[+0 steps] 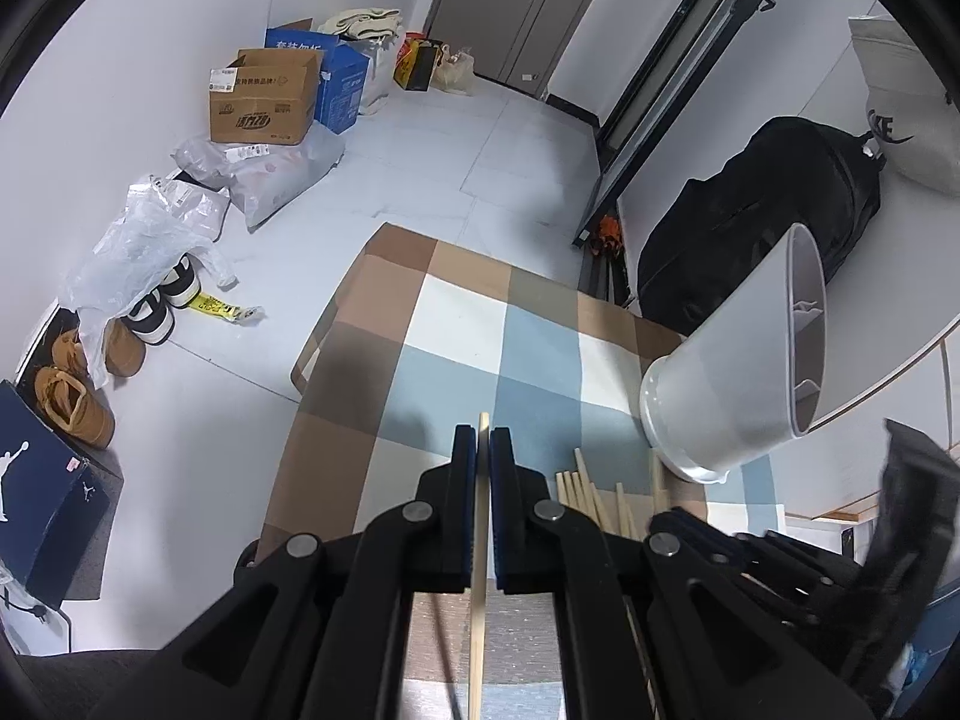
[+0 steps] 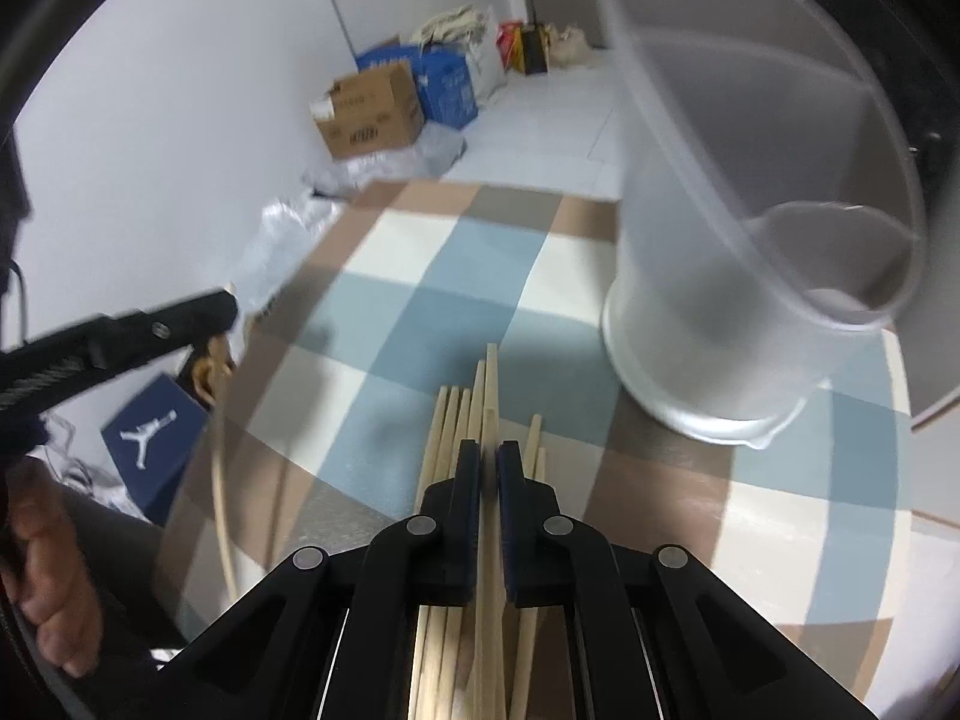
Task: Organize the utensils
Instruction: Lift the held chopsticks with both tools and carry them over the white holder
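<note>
We see the left gripper clamped on one pale wooden chopstick, and the right gripper closed on another pale wooden chopstick atop the pile, white plastic holder ahead-right.

There are two grippers: the left gripper and the right gripper. Each one pinches one chopstick, so two sticks are held. Right under the right gripper lies a pile of chopsticks; about six more show there, but they overlap, so the count is not sure. There is one white holder, ahead of the right gripper and off to its right. Inside it I can count two parts. There is one checked cloth.
</note>
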